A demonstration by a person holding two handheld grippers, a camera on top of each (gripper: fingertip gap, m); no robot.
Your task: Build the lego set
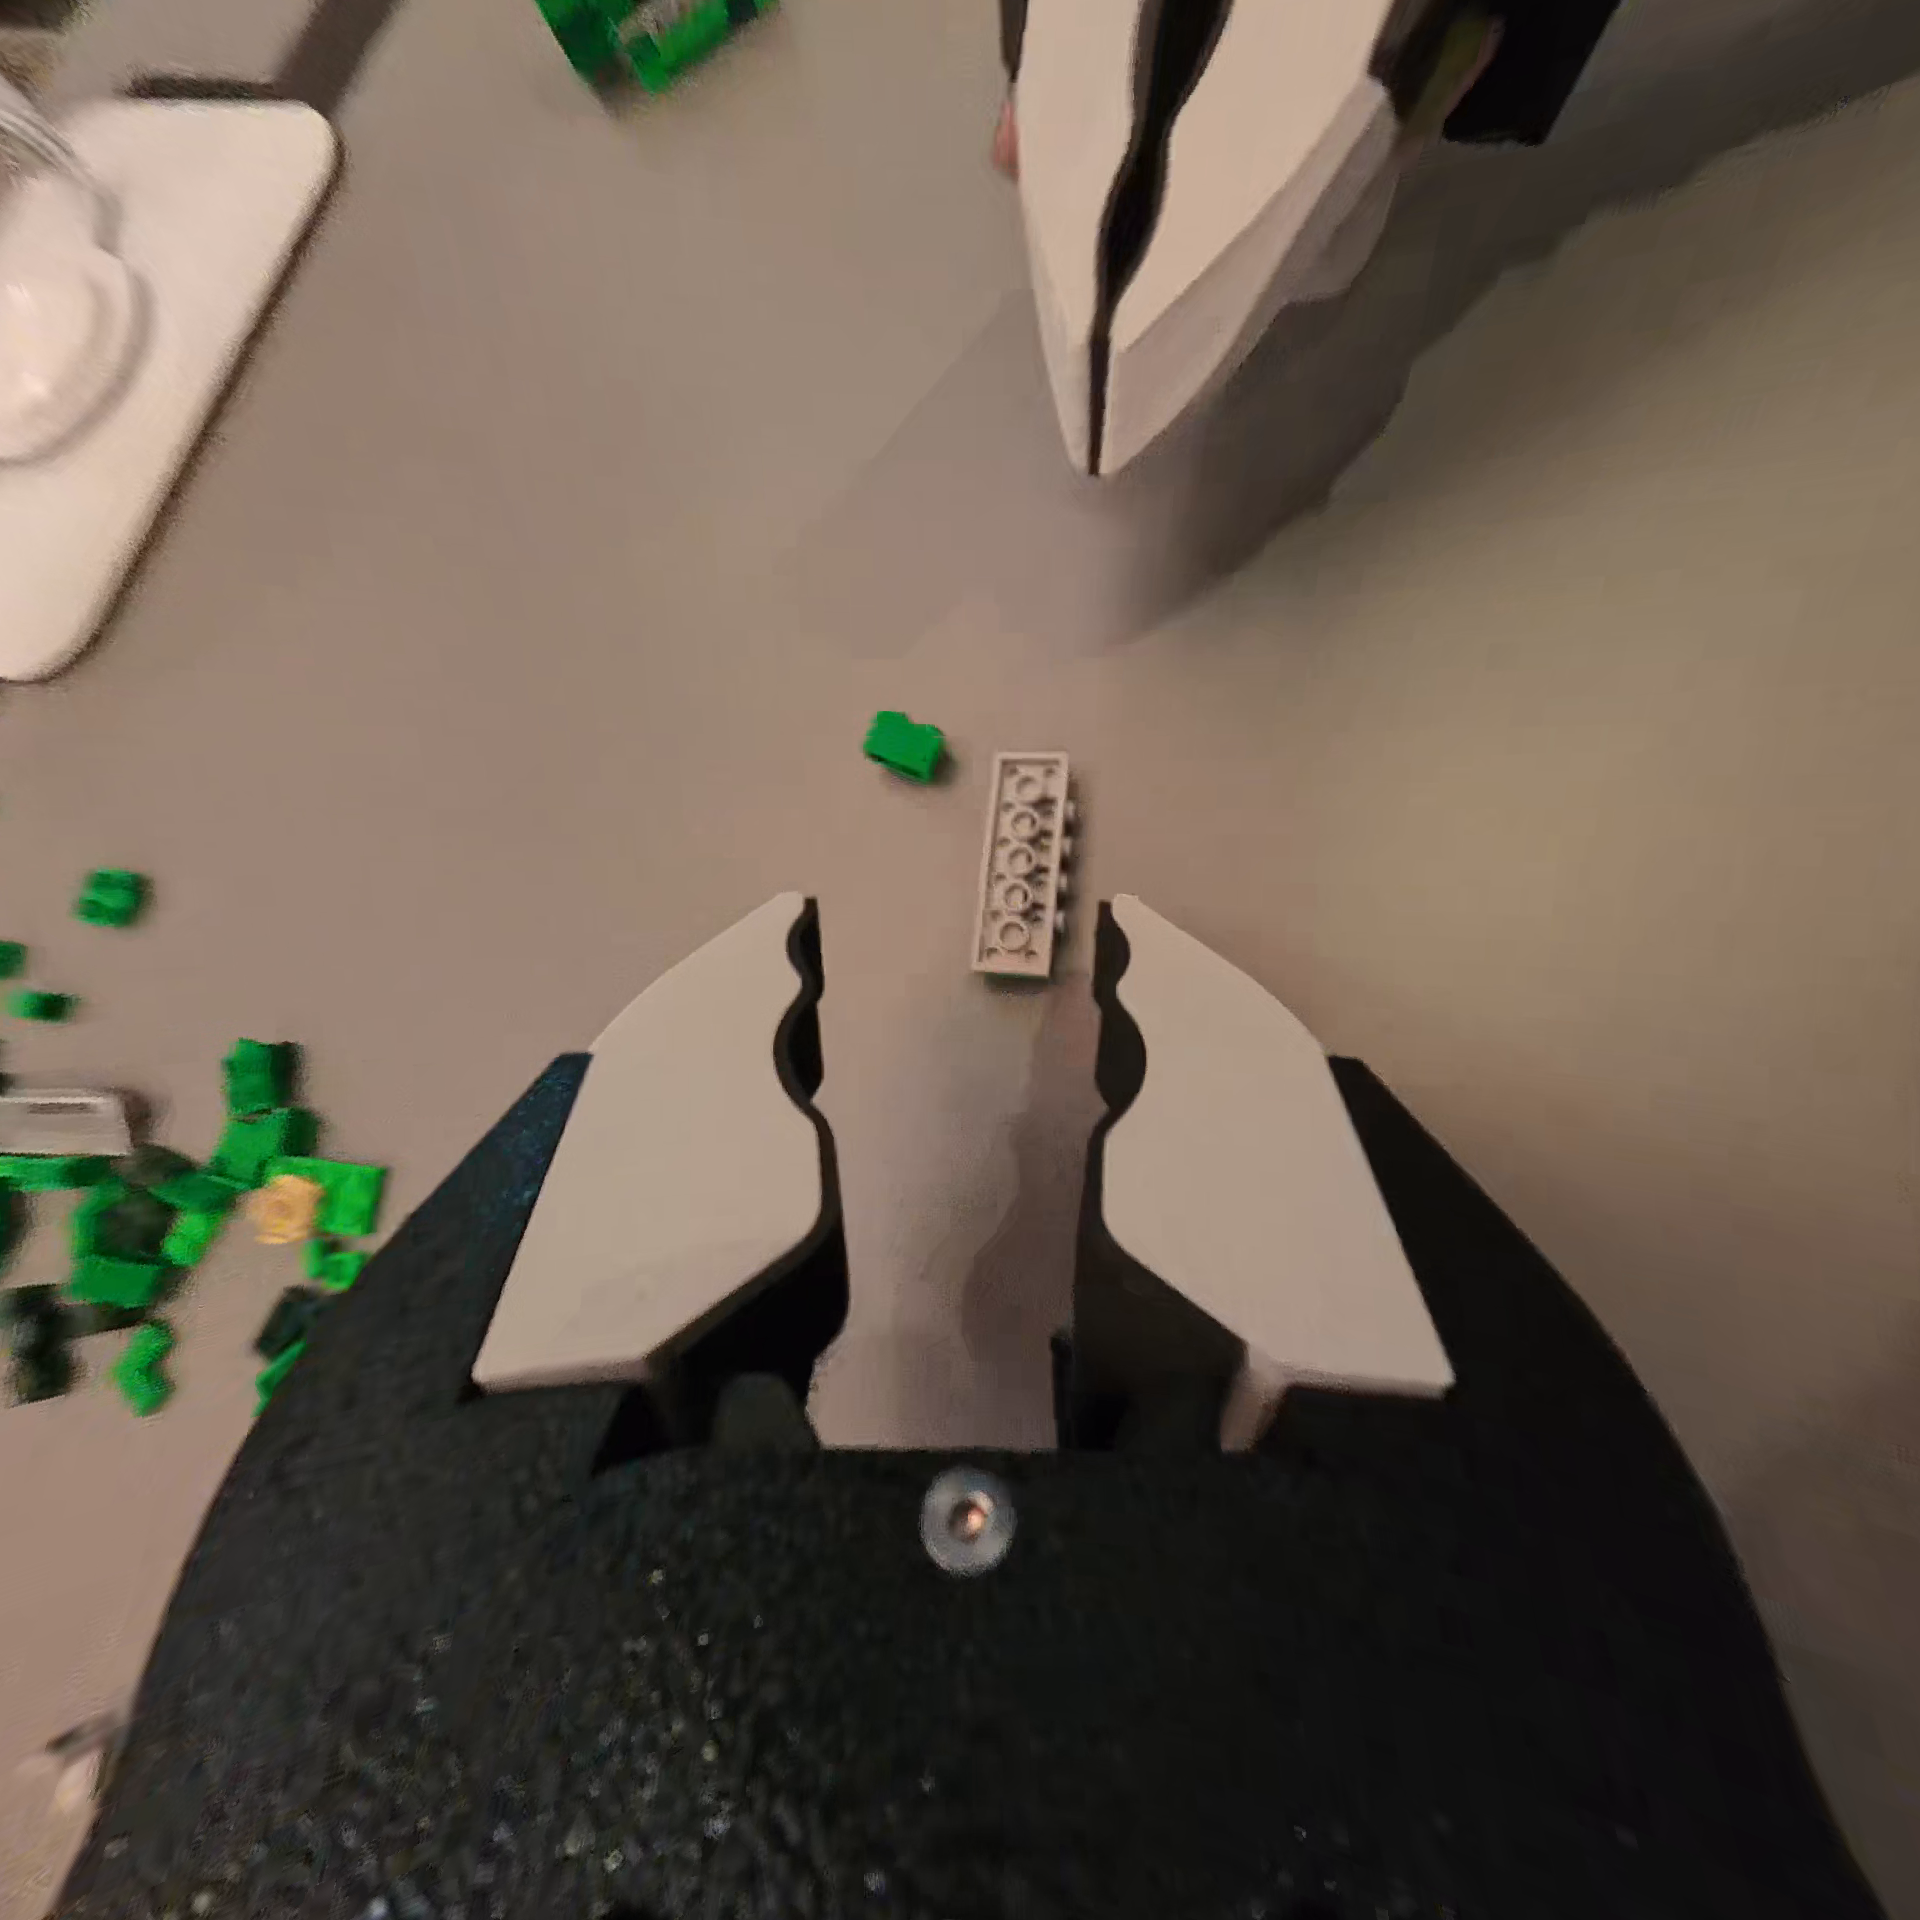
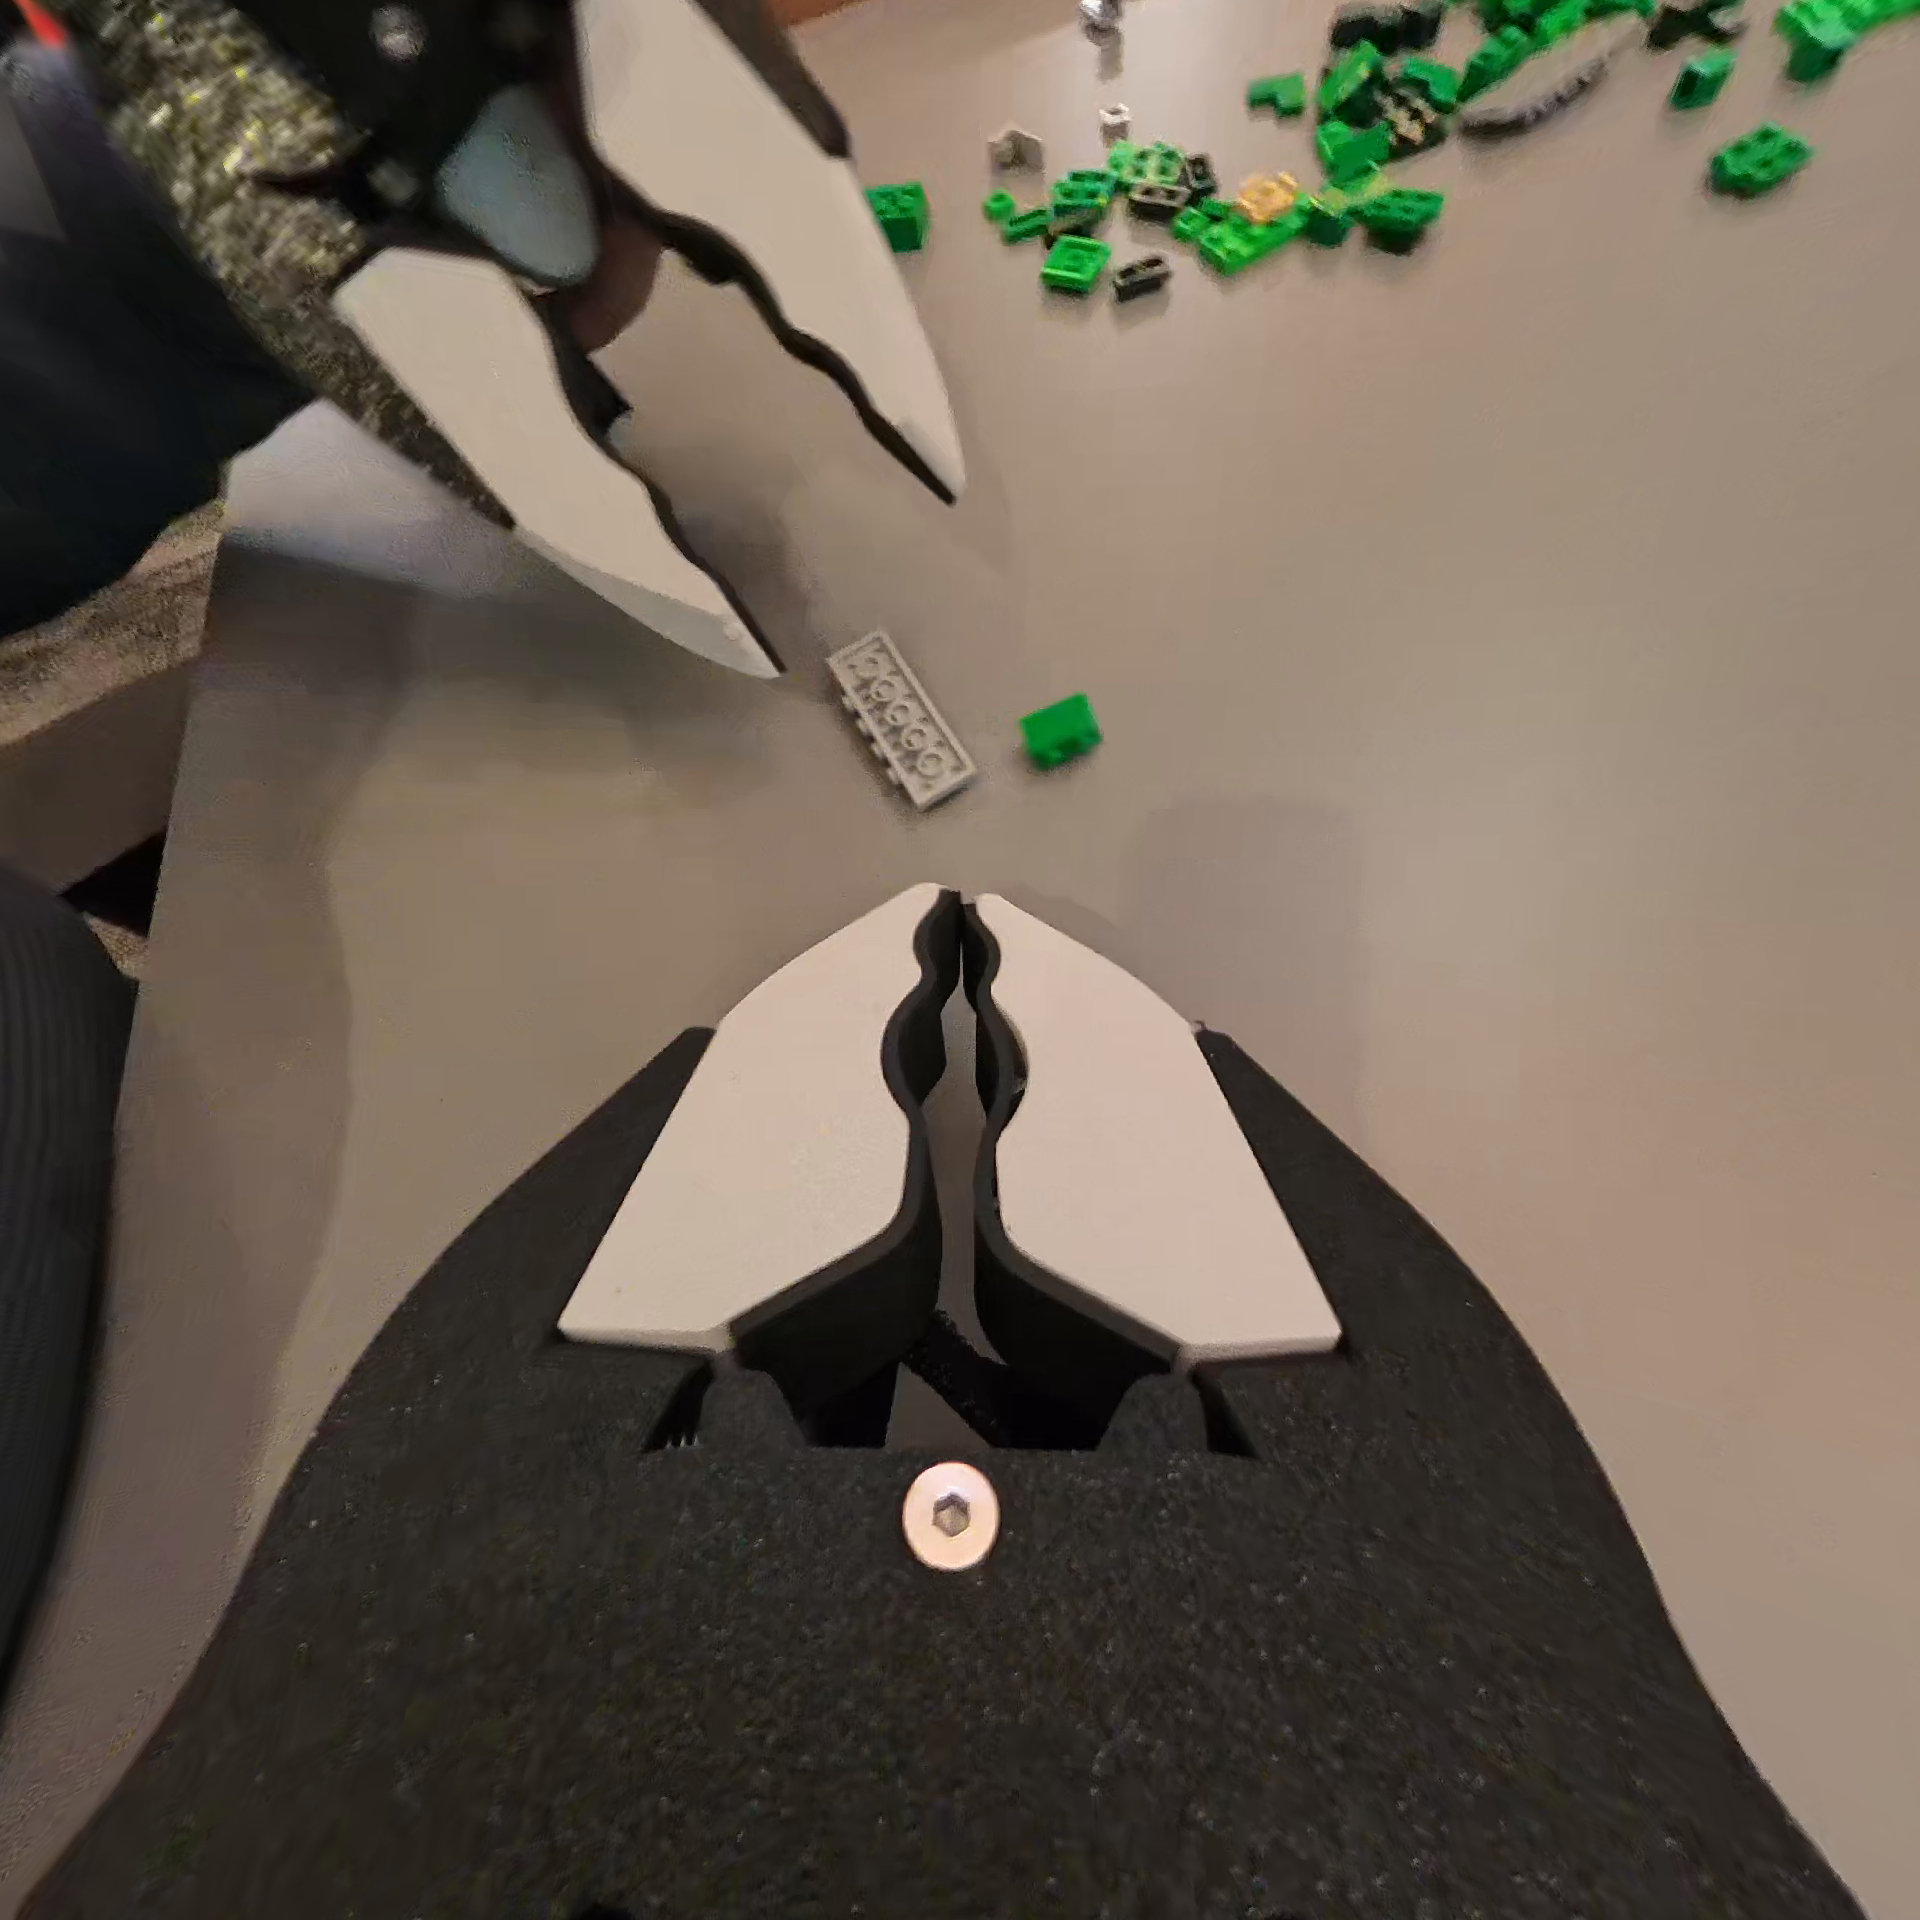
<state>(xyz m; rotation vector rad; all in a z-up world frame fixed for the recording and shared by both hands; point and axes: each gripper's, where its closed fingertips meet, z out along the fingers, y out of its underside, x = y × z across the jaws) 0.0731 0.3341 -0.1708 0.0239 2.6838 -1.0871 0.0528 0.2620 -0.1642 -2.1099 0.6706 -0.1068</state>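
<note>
A long grey lego plate (image 1: 1023,862) lies upside down on the grey table, its studs facing down. A small green brick (image 1: 906,744) lies just left of it. My left gripper (image 1: 961,909) is open and empty, its tips just short of the plate's near end. My right gripper (image 1: 1093,462) hangs shut and empty beyond the plate. In the right wrist view the right gripper (image 2: 961,896) is shut, with the plate (image 2: 902,719) and green brick (image 2: 1060,731) just ahead, and the open left gripper (image 2: 868,587) reaches in from the upper left.
A pile of loose green bricks (image 1: 156,1216) with a tan piece (image 1: 281,1210) lies at the left; it also shows in the right wrist view (image 2: 1299,197). A white tray (image 1: 156,364) holding a clear glass sits at the far left. A green assembly (image 1: 649,36) lies at the top. My right fingertips sit around 8 centimetres from my left ones.
</note>
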